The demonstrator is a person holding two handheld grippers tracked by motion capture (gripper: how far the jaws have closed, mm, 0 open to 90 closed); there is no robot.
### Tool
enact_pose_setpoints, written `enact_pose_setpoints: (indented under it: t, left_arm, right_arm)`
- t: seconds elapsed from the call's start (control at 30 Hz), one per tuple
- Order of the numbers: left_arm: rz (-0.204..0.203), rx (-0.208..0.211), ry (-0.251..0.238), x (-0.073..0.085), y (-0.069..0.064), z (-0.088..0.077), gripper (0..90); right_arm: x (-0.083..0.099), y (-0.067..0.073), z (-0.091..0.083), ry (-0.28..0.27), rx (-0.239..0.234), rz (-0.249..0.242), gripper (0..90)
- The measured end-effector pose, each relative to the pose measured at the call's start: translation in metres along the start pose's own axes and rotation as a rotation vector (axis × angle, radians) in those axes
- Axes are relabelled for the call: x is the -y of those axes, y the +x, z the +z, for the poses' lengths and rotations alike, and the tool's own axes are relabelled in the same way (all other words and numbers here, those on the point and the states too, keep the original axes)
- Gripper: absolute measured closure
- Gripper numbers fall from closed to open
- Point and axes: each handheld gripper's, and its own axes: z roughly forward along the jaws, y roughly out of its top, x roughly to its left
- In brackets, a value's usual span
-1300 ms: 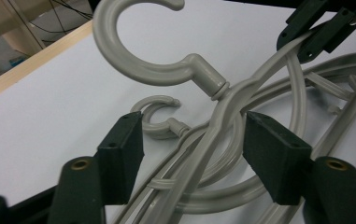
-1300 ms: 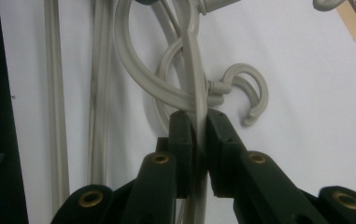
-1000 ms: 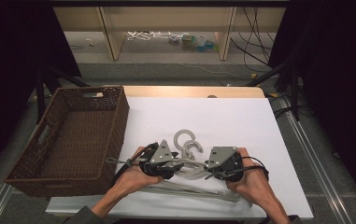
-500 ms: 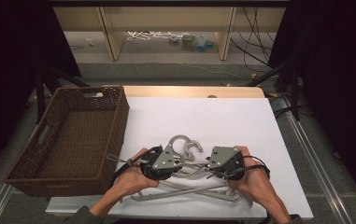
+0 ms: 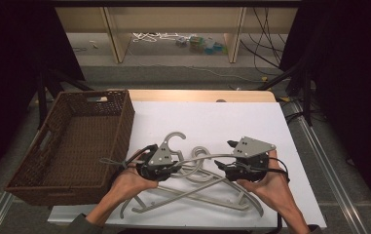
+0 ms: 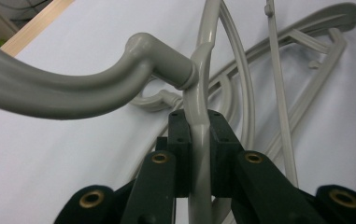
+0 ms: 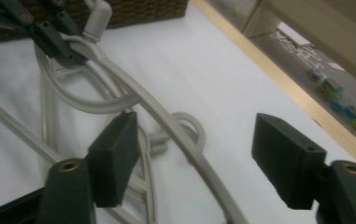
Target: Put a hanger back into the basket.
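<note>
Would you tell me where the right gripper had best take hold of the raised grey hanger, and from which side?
On its curved shoulder bar, from the right end. That hanger hangs clear of the white sheet, pinched below its hook by the left gripper; the bar already runs between the right gripper's parted jaws, which have just opened.

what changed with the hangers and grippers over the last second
The left gripper closed on the top hanger near its hook and lifted it. The right gripper has just been opening, the hanger's arm passing loose between its jaws. The basket and lower hangers stayed.
</note>
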Motion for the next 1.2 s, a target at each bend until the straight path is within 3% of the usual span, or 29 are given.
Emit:
enact_pose_setpoints:
  t: [0.13, 0.3, 0.57, 0.7, 0.93, 1.0, 1.03, 1.07, 1.2]
  left_arm:
    - [-0.064, -0.013, -0.026, 0.002, 0.010, -0.006, 81.6]
    - [-0.109, -0.036, -0.048, 0.003, 0.022, -0.020, 81.7]
    - [-0.233, -0.072, -0.137, 0.006, 0.047, -0.048, 81.6]
    - [-0.265, -0.082, -0.157, 0.001, 0.055, -0.061, 81.7]
    - [-0.268, -0.078, -0.177, -0.013, 0.062, -0.083, 81.6]
    - [-0.283, -0.092, -0.174, -0.017, 0.065, -0.091, 81.7]
    - [-0.324, -0.087, -0.181, -0.018, 0.066, -0.096, 81.6]
    - [-0.279, -0.097, -0.195, -0.020, 0.073, -0.101, 81.6]
    - [-0.283, -0.137, -0.204, -0.024, 0.086, -0.122, 81.6]
  right_arm:
    - [0.003, 0.000, -0.003, -0.058, 0.009, 0.046, 27.8]
    - [0.010, -0.001, -0.001, -0.115, -0.021, 0.090, 26.1]
    - [0.024, 0.009, 0.004, -0.098, -0.068, 0.112, 24.2]
    - [0.035, 0.013, 0.008, -0.084, -0.086, 0.132, 22.9]
    - [0.044, 0.016, 0.011, -0.094, -0.064, 0.157, 21.2]
    - [0.044, 0.016, 0.012, -0.091, -0.066, 0.162, 21.0]
    - [0.045, 0.017, 0.013, -0.092, -0.069, 0.162, 21.0]
    - [0.046, 0.017, 0.013, -0.092, -0.068, 0.158, 21.0]
    - [0.048, 0.018, 0.016, -0.088, -0.065, 0.159, 20.7]
